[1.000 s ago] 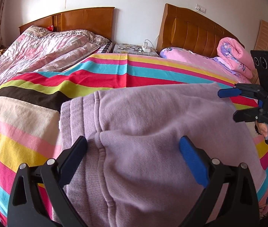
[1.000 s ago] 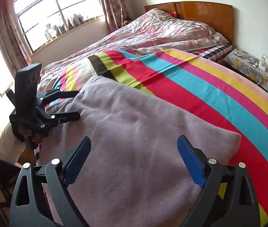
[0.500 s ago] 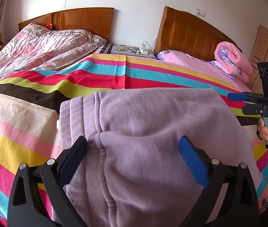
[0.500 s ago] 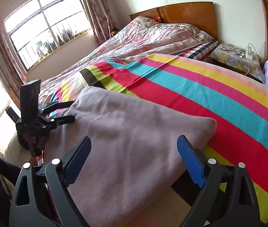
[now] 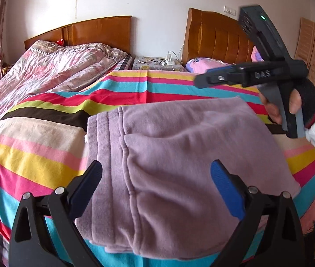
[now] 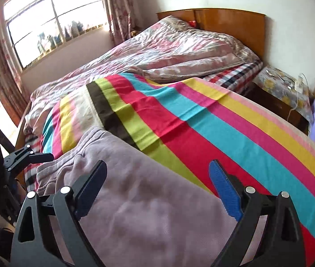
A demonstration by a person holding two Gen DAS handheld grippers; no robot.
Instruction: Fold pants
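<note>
- Left tongs point(image 5: 156, 178): released, jaws spread wide and empty. The pants point(image 5: 179, 155) lie directly below and ahead of them, folded into a thick lilac stack on the bed point(image 5: 35, 155).
- Right tongs point(image 6: 157, 179): released as well, jaws spread, nothing between them. The same stack lies under and ahead of them, reaching off to their left.
- Long axis, judged from both views: the stack runs crosswise to the left tongs, from the ribbed waistband point(image 5: 104, 138) on their left toward the smooth folded edge on their right. Seen from the right tongs, that axis runs away to the left, with the waistband at the far left end.
- Nearer tool: the left tongs are next to the waistband end; the right tongs hover above the opposite end. In the left view the right tool sits raised beyond the stack's far right corner, clear of the cloth.
- Judgement: a further fold would carry one end along this axis onto the other, so each tool takes its own end.
- Beyond the stack: striped sheet, then headboards.
</note>
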